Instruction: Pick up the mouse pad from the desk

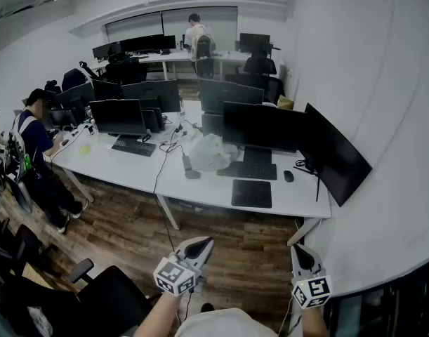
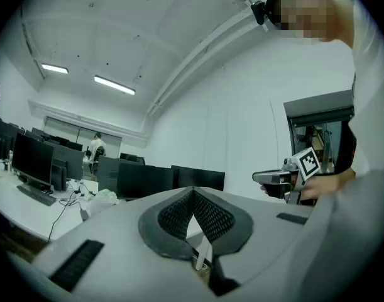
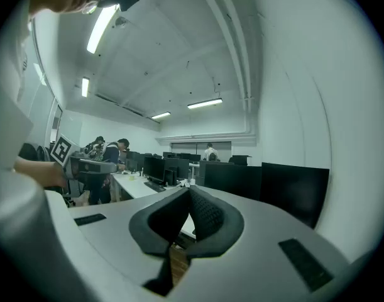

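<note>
The black mouse pad [image 1: 252, 193] lies flat near the front edge of the white desk [image 1: 200, 188], in front of a black keyboard [image 1: 255, 170] and left of a black mouse [image 1: 288, 176]. Both grippers hang over the wooden floor, well short of the desk. My left gripper [image 1: 208, 241] points toward the desk with its jaws shut and nothing in them. My right gripper [image 1: 296, 248] is also shut and empty, below the desk's right end. In the left gripper view the tips [image 2: 192, 191] meet; in the right gripper view the tips [image 3: 190, 189] meet as well. Neither gripper view shows the pad.
Dark monitors [image 1: 263, 126] stand in a row behind the pad, with another monitor [image 1: 337, 161] angled at the right by the white wall. A white plastic bag [image 1: 211, 152] sits mid-desk. A person [image 1: 35, 146] sits at the left. A black office chair [image 1: 116, 297] stands near my left arm.
</note>
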### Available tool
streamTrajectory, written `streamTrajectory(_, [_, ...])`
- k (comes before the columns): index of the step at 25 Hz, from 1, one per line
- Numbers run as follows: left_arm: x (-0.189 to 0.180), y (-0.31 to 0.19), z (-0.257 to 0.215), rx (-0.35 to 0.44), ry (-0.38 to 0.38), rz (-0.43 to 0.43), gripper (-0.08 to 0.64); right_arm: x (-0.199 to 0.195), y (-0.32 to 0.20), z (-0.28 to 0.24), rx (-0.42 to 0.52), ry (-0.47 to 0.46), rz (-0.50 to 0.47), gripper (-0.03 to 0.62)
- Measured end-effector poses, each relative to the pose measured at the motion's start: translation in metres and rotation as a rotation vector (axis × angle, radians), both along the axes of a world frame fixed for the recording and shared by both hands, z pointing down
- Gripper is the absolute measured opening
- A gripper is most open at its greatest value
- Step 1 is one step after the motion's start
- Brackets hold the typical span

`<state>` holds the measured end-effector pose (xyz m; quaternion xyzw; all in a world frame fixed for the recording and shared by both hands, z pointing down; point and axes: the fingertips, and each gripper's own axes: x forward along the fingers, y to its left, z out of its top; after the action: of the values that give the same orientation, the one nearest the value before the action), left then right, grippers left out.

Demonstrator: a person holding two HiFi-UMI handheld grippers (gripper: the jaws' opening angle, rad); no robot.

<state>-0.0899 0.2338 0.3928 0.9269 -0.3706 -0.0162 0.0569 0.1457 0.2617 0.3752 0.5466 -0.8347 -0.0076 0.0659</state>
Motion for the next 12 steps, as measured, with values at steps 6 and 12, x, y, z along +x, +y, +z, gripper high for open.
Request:
streamTrajectory(6, [-0.0014,-0.0016,0.0019,-0.005,0.003,-0.006,0.017,0.0025,-0.0012,0.0048,-0.003,0.011,0.007,0.011])
streamTrajectory(12, [-0.0015,0.0002,0.0037,-0.017,0.002,-0.008,0.017,0.0009,-0.0001,0.0025,-0.008,0.008,0.008,0.011])
